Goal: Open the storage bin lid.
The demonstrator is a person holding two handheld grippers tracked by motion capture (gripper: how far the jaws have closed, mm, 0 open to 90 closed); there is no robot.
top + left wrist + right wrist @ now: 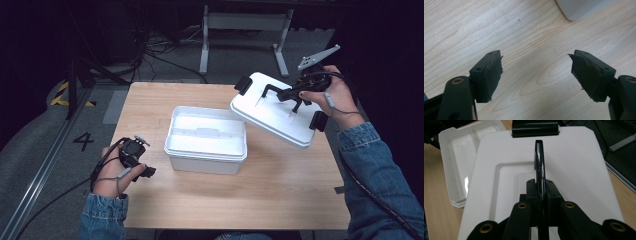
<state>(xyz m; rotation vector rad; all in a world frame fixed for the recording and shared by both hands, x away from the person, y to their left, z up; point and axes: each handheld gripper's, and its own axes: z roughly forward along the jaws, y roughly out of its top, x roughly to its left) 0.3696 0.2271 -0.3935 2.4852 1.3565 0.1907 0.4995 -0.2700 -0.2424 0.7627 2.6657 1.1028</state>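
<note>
A white plastic box (206, 145) stands open at the table's middle, with an inner tray in it. Its white lid (272, 112) hangs tilted in the air to the right of the box. My right gripper (298, 96) is shut on the lid's black handle (539, 157), which runs upright between the jaws in the right gripper view. The lid (564, 170) has black latches (535, 129) at its ends, and the open box (461, 162) lies beyond it at left. My left gripper (146, 171) rests low at the table's left, jaws open (536, 72) over bare wood, nothing between them.
The wooden table (225, 200) has free surface in front of and to the right of the box. A corner of the box (584, 8) lies ahead of the left gripper. Beyond the table stand a metal frame (245, 30) and floor cables (150, 50).
</note>
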